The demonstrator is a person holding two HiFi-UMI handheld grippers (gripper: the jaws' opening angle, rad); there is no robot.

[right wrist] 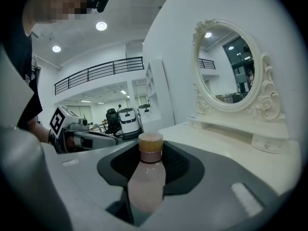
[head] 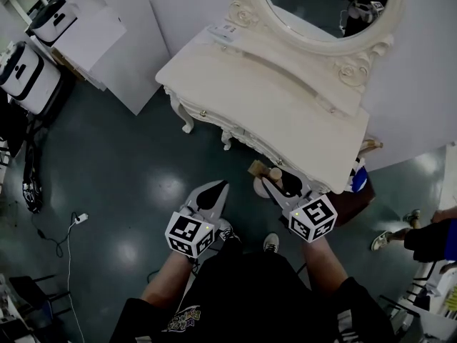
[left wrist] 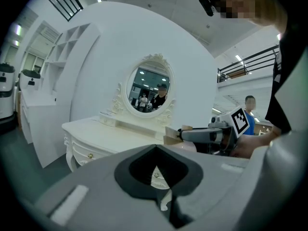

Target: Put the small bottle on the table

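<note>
A small pale pink bottle (right wrist: 147, 177) with a tan cap stands upright between the jaws of my right gripper (right wrist: 149, 191), which is shut on it. From the head view the bottle (head: 265, 183) shows just in front of the near edge of the white dressing table (head: 285, 113), held by the right gripper (head: 282, 186). My left gripper (head: 208, 197) hangs over the floor to its left. In the left gripper view its jaws are closed with nothing between them (left wrist: 161, 189), and the right gripper (left wrist: 211, 136) shows at the right.
An oval mirror (head: 325, 9) in a carved frame stands on the table's raised back shelf (head: 300, 66). White robots (head: 28, 70) stand at the far left. A cable (head: 68, 227) lies on the dark floor. Another person's legs (head: 421, 238) are at the right.
</note>
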